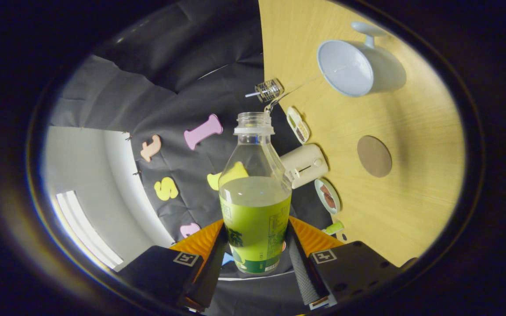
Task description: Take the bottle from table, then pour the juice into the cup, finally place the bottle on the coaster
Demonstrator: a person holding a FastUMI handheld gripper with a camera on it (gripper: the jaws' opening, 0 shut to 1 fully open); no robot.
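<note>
1. Green-labelled bottle [255, 206] w/ yellowish juice, cap off, sits between gripper [256, 252] fingers; both press its lower body, so clenched on bottle, lifted off desk [411, 206].
2. View is rolled: the desk stands as a near-vertical plane to the side, so bottle looks tipped over toward it, neck pointing fwd along fingers.
3. Key relation: pale cup [354, 66] lies beyond the bottle mouth and off to desk side, well apart; mouth not over cup yet.
4. Brown round coaster [374, 156] on desk, nearer the gripper than cup, bare.
5. Judgement: pour not started; needs move toward cup before more tilt, else spill on desk.
</note>
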